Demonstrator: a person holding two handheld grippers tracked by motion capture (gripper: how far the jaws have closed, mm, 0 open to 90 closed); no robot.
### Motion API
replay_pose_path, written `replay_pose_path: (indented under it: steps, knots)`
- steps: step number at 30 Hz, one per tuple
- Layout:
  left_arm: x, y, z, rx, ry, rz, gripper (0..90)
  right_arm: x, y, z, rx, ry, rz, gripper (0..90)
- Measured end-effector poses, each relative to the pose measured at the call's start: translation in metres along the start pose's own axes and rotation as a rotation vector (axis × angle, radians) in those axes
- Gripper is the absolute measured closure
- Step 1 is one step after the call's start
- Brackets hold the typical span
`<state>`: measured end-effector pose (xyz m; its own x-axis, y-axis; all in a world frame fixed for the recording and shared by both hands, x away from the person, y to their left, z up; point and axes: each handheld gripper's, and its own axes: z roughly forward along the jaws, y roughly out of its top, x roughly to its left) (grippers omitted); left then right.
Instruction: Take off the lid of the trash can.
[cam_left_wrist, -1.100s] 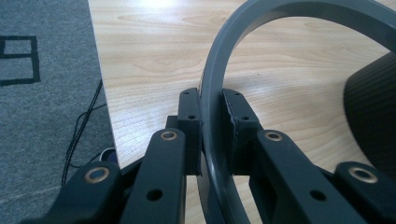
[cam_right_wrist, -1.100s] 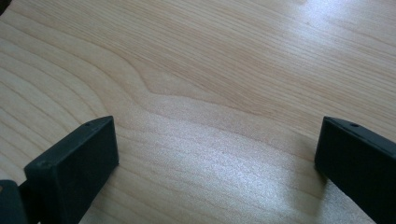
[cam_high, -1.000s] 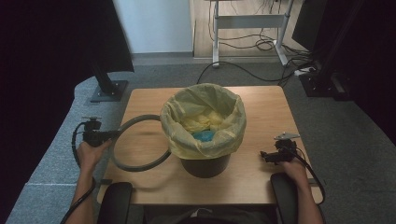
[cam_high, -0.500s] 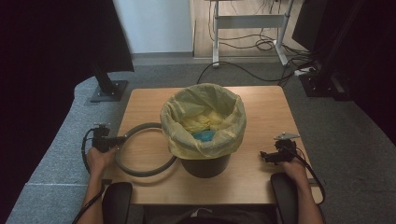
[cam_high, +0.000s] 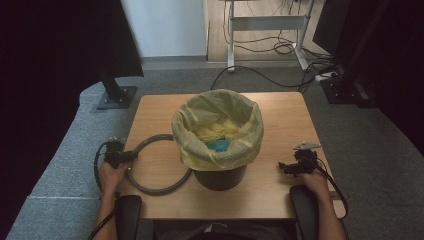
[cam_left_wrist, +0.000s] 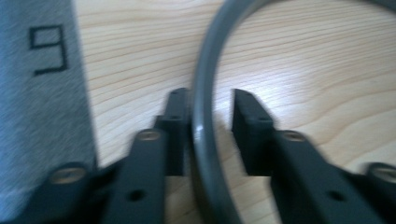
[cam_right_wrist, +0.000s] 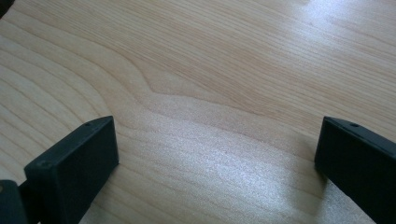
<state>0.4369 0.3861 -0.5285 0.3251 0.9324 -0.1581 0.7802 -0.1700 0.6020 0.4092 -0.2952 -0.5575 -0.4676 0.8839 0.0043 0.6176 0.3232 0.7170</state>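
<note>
A grey ring (cam_high: 150, 140) lies flat on the wooden table (cam_high: 280, 125), left of a black bin (cam_high: 220, 177) lined with a yellow bag (cam_high: 217, 117). Something blue (cam_high: 218, 145) lies inside the bag. My left gripper (cam_high: 121, 156) is at the ring's left side. In the left gripper view the ring (cam_left_wrist: 204, 65) passes between the jaws of my left gripper (cam_left_wrist: 210, 93): the left jaw touches it and the right jaw stands apart. My right gripper (cam_high: 292, 166) rests right of the bin; the right gripper (cam_right_wrist: 217, 123) is wide open over bare wood.
The table's left edge runs close beside the left gripper, with a grey surface marked "9" (cam_left_wrist: 46, 46) past it. Chair armrests (cam_high: 127, 210) sit at the near edge. A monitor stand (cam_high: 115, 95) and cables (cam_high: 270, 50) lie on the floor behind.
The left hand has come in toward the table and bin, and the ring, held tilted up a second ago, now lies flat on the wood. The right hand has not moved.
</note>
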Motion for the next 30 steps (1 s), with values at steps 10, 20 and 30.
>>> replay_pose_path:
  steps: [10, 20, 30]
  knots:
    - [-0.015, -0.013, 0.007, -0.069, -0.029, 0.108, 23.7, 0.001, 0.000, 0.000, 0.000, 0.001, -0.001, 0.0]
    - [-0.030, -0.014, 0.018, -0.032, 0.017, 0.205, 0.0, 0.001, 0.000, 0.000, 0.000, 0.004, -0.002, 0.0]
    - [-0.030, -0.013, 0.017, -0.016, 0.018, 0.206, 0.0, 0.001, 0.000, 0.000, 0.000, 0.005, -0.003, 0.0]
